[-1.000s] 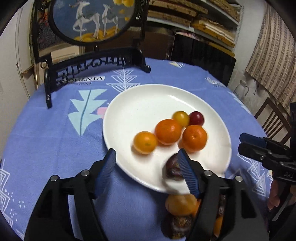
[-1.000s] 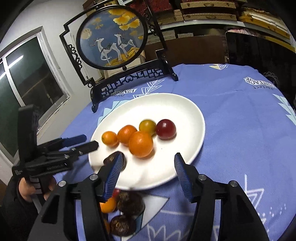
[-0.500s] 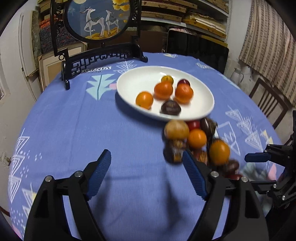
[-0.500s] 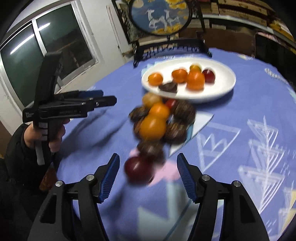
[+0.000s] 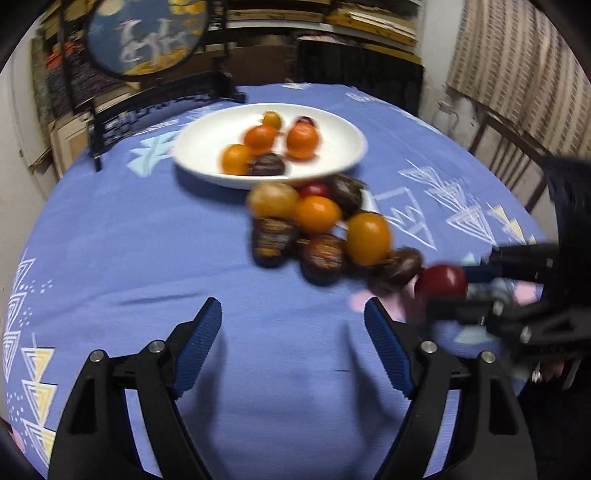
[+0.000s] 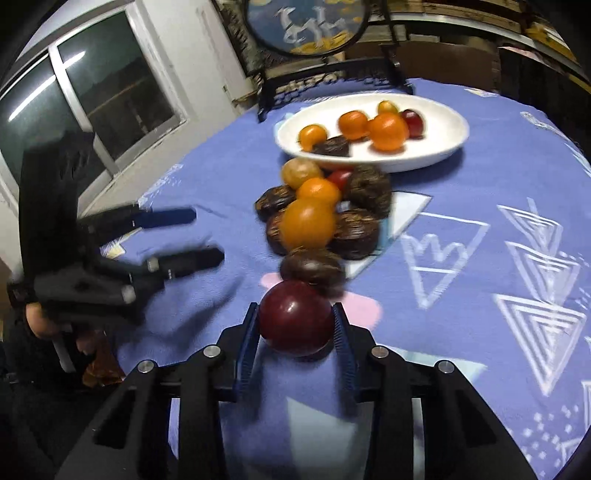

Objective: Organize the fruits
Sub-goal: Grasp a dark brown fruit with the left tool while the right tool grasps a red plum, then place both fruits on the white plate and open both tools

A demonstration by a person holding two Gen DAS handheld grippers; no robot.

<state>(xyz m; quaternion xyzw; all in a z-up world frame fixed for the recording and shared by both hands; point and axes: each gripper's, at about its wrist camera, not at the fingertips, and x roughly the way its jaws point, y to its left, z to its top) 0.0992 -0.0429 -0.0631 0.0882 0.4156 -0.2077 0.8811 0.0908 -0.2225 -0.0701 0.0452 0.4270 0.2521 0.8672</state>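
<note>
My right gripper (image 6: pixel 295 325) is shut on a dark red plum (image 6: pixel 294 317) at the near end of a pile of loose fruit (image 6: pixel 317 218) on the blue tablecloth; the plum also shows in the left wrist view (image 5: pixel 441 281). The pile holds orange, brown and red fruits (image 5: pixel 317 221). A white plate (image 5: pixel 340 125) behind it carries several orange fruits, a dark brown one and a red one; it also shows in the right wrist view (image 6: pixel 443 129). My left gripper (image 5: pixel 293 339) is open and empty, well short of the pile.
A round painted screen on a black stand (image 5: pixel 147 40) is behind the plate, also in the right wrist view (image 6: pixel 314 26). Shelves line the back wall. A wooden chair (image 5: pixel 517 147) stands at the right, a window (image 6: pixel 110 96) at the left.
Both grippers pulled back from the plate toward the table's near side. My right gripper came down to the red plum and closed on it. The left stayed open.
</note>
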